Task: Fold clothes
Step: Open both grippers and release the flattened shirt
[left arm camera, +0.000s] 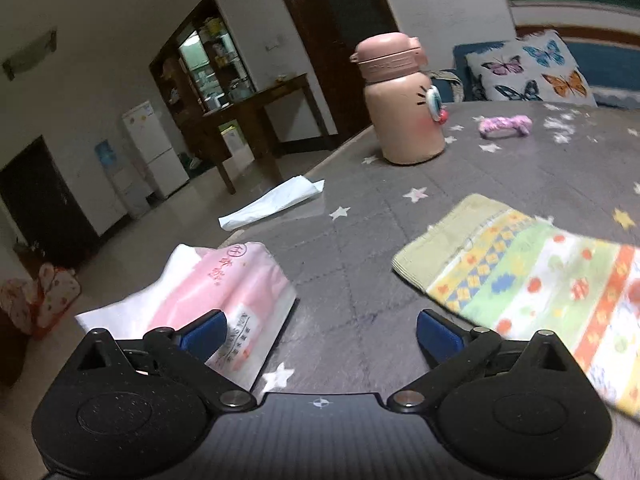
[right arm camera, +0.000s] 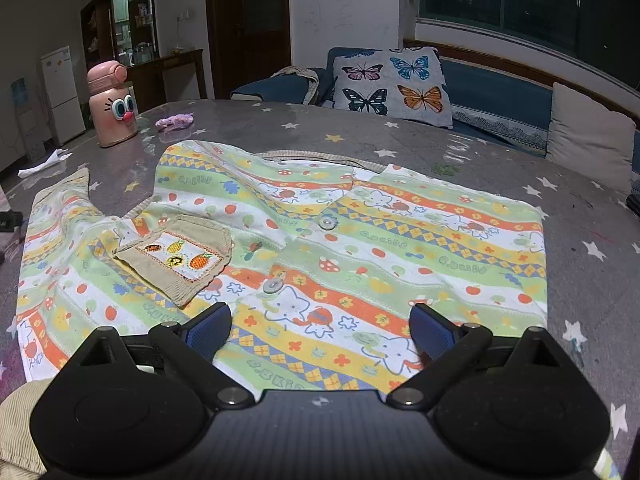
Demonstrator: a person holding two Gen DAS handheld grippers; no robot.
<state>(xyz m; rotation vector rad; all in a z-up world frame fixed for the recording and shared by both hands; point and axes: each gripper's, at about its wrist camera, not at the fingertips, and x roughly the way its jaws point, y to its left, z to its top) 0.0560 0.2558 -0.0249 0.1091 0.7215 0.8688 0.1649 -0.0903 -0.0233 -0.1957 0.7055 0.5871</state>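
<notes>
We take the scene from its left side across to its right. At about nine o'clock of our left gripper lies a pink tissue pack near the table's edge, partly behind the left blue pad; nothing sits between the pads, and the jaws stand wide apart over bare grey star-patterned table. Toward eleven o'clock a white tissue lies flat, and at twelve o'clock stands the pink bottle, with a purple hair tie just past it at one o'clock. At three o'clock of this gripper we see the sleeve end of the child's striped shirt, close by but not touched.

Our right gripper hovers over the shirt's lower hem with its jaws spread about as wide as they go and gripping nothing; whether the pads brush the cloth we cannot tell. The shirt lies front up and spread out across the middle of the table, its sleeve reaching out to nine o'clock, its pocket at ten o'clock, the butterfly cushion beyond at twelve.

We judge the folding barely started: the garment is laid out, no fold visible. Next, the left gripper should swing toward the sleeve, pinch its edge, and carry it across the body while the right steadies the hem.
</notes>
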